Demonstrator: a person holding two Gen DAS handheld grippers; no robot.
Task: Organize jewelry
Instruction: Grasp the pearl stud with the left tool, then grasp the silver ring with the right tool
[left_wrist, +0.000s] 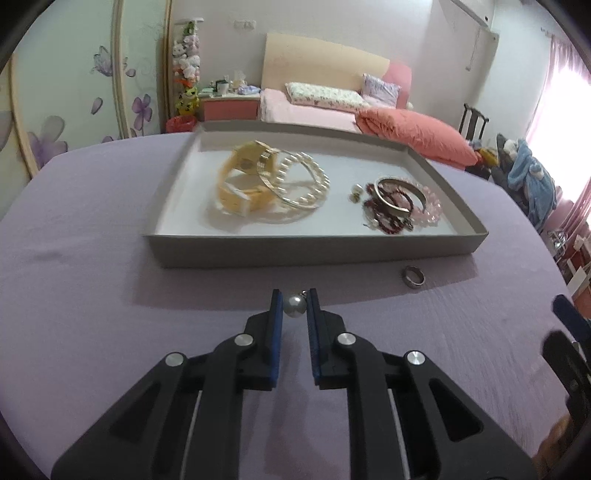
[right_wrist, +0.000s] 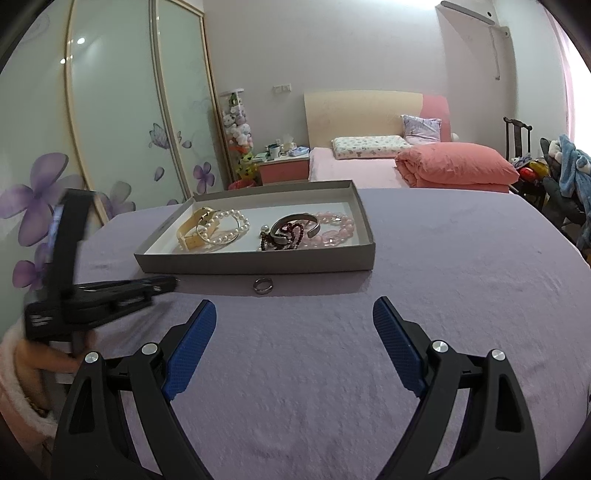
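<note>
My left gripper (left_wrist: 294, 304) is shut on a pearl earring (left_wrist: 294, 305), held just above the purple cloth in front of the grey tray (left_wrist: 314, 251). The tray holds a gold watch (left_wrist: 243, 177), a pearl bracelet (left_wrist: 303, 181), a small pearl earring (left_wrist: 355, 192), a silver bangle (left_wrist: 397, 195), dark red beads (left_wrist: 388, 218) and a pink bead bracelet (left_wrist: 430, 206). A silver ring (left_wrist: 413, 277) lies on the cloth before the tray's right part; it also shows in the right wrist view (right_wrist: 263, 285). My right gripper (right_wrist: 294, 325) is open and empty, short of the ring.
The table is covered with a purple cloth (right_wrist: 443, 295). The left gripper body (right_wrist: 92, 291) shows at the left of the right wrist view. A bed (right_wrist: 406, 162), a wardrobe (right_wrist: 110, 129) and a chair with clothes (right_wrist: 554, 166) stand behind.
</note>
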